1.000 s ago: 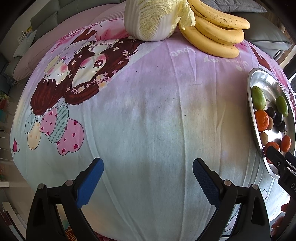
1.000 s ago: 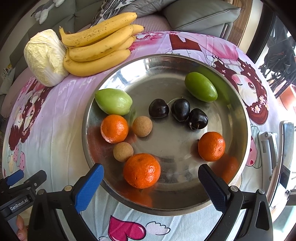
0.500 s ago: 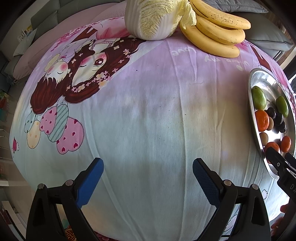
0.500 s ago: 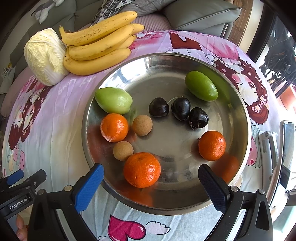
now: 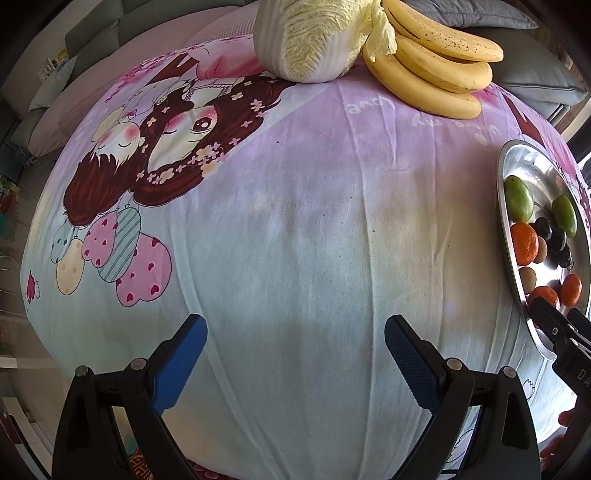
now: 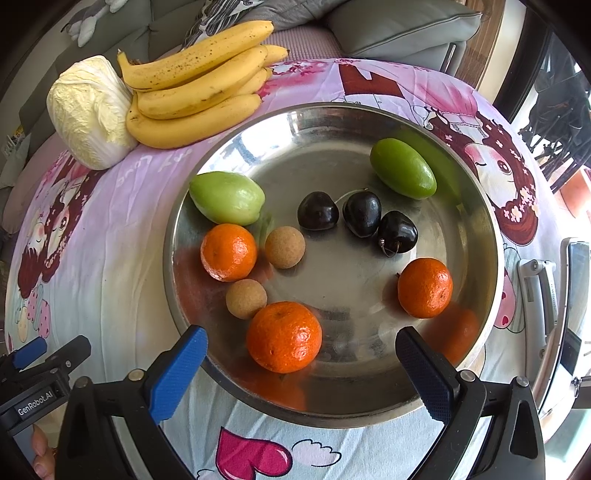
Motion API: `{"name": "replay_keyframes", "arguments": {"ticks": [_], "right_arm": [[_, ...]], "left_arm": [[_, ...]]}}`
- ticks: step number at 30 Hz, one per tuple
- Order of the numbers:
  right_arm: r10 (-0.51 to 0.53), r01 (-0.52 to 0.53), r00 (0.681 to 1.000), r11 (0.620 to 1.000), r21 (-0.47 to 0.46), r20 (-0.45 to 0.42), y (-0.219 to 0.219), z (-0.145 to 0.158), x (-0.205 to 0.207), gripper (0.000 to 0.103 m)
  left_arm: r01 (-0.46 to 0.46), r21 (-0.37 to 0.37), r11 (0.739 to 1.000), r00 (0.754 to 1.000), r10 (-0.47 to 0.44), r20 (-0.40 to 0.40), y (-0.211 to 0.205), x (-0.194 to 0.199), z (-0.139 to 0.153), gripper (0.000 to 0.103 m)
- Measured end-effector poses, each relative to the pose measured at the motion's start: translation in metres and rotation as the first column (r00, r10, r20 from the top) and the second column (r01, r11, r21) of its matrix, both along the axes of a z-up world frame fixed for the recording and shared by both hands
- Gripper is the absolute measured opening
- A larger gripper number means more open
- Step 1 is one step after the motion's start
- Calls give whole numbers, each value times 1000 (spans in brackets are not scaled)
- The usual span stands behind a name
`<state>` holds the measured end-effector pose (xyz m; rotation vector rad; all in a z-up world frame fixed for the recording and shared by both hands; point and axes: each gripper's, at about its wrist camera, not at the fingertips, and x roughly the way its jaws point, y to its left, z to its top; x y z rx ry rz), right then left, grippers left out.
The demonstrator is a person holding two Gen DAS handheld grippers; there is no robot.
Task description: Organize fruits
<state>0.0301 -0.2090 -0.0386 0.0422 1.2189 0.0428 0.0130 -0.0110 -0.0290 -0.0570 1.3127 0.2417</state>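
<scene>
A steel bowl [image 6: 476, 206] holds three tangerines, two green fruits [image 6: 227, 197], three dark cherries [image 6: 362, 213] and two tan longans [image 6: 285, 246]. The nearest tangerine [image 6: 283, 336] lies just ahead of my right gripper [image 6: 301, 354], which is open over the bowl's near rim with nothing between its fingers. My left gripper [image 5: 293, 350] is open above bare cloth, well left of the bowl [image 5: 503, 206]. A bunch of bananas [image 6: 199, 88] lies beyond the bowl, seen in the left wrist view as bananas [image 5: 436, 62] at the top.
A pale cabbage [image 6: 90, 112] sits beside the bananas at the far edge. A cartoon-print cloth [image 5: 295, 206] covers the round table. A white stand with a phone [image 6: 550, 295] lies right of the bowl. Grey sofa cushions [image 6: 399, 29] are behind the table.
The right gripper has crept slightly forward towards the nearest tangerine. The left gripper view has barely shifted. Both stay open.
</scene>
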Motion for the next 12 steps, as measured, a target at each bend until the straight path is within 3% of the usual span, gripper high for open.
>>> {"name": "replay_keyframes", "arguments": {"ticks": [12], "right_arm": [[0,0,1000,1000,0,0,0,0,0,103]], "left_arm": [[5,19,1000,999,-6,35,1,0,10,97]]}}
